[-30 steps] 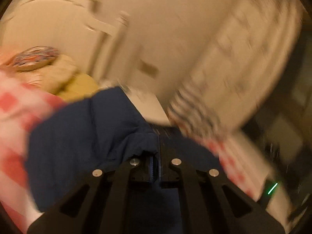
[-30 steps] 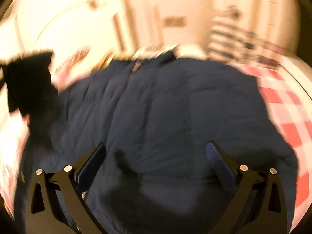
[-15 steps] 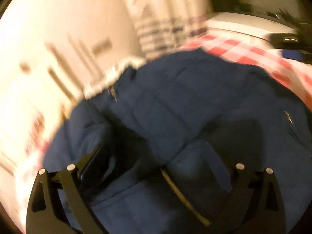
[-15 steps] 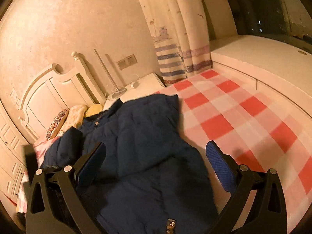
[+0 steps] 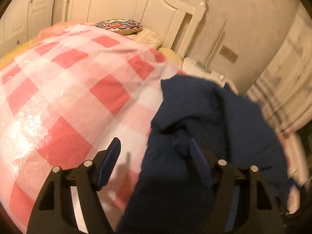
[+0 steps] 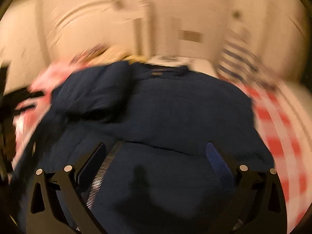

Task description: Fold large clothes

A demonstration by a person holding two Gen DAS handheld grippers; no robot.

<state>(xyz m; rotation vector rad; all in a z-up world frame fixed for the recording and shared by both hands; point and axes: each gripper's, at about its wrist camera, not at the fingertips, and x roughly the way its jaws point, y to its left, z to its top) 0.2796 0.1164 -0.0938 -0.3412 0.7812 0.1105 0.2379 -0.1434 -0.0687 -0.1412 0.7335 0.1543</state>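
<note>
A large navy padded jacket (image 5: 210, 128) lies on a bed with a red and white checked cover (image 5: 74, 89). In the left wrist view my left gripper (image 5: 154, 156) is open, straddling the jacket's left edge, with the right finger over the fabric and the left finger over the cover. In the blurred right wrist view the jacket (image 6: 175, 113) fills the middle, with a zipper strip (image 6: 105, 167) near the left finger. My right gripper (image 6: 156, 156) is open just above the jacket, holding nothing.
A white headboard (image 5: 136, 5) and a patterned cushion (image 5: 119, 25) stand at the bed's far end. A white nightstand (image 5: 204, 68) and striped curtains (image 5: 282, 81) are at the right. The left gripper's black frame (image 6: 7, 105) shows at the right wrist view's left edge.
The left gripper let go of the jacket fabric, opened, and swung left to the jacket's edge. The right gripper stayed open and dropped back close over the jacket, moving fast.
</note>
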